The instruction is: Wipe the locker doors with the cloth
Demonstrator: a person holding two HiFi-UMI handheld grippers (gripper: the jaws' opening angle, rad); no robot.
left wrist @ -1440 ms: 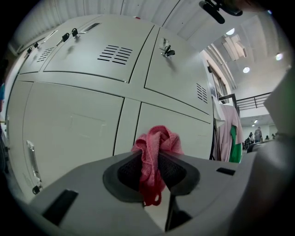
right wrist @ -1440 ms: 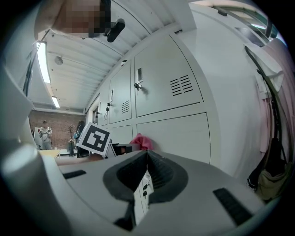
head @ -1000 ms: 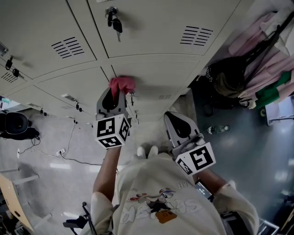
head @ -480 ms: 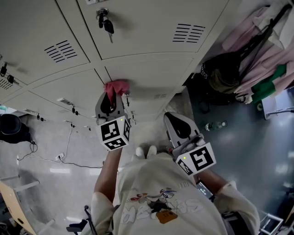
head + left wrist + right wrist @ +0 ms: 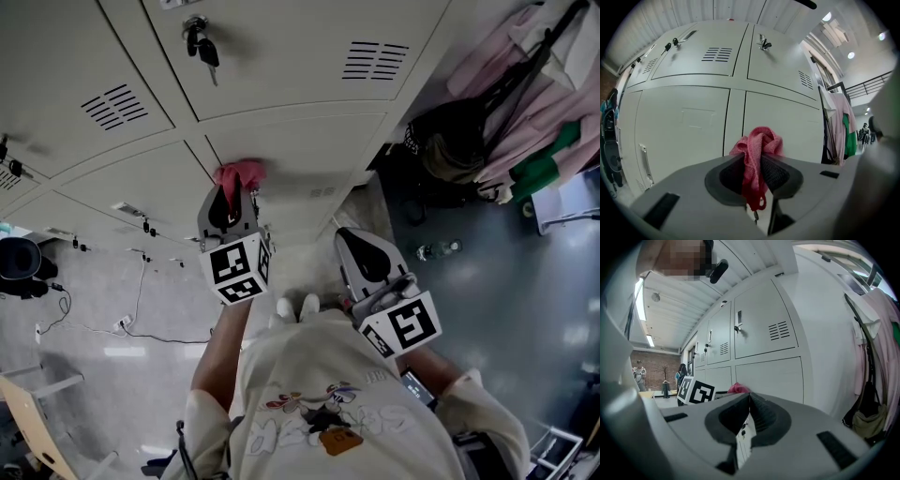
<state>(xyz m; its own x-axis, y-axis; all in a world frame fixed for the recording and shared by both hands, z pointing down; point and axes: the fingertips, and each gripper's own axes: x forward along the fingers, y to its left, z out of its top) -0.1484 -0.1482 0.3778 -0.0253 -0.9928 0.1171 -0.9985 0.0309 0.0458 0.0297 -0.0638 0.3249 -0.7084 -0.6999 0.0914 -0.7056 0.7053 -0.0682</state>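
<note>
Cloth [image 5: 757, 143] is pinched in the closed jaws of left gripper [image 5: 228, 208], wad apparently against lower door [image 5: 309, 150] for wiping, while right gripper [image 5: 367, 255], jaws together and empty, hangs clear of that door, idle.

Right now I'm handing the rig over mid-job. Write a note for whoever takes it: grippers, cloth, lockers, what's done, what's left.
Left gripper: shut on the crumpled pink woven cloth, its bunched end at the lower pale grey metal locker door; contact unclear.
Right gripper: shut, empty, held back from the lockers.
A bunch of keys hangs from the lock of the upper locker door.
Done: nothing shows which doors are wiped.
Left: wipe the lower door, then the others, minding the keys.
</note>
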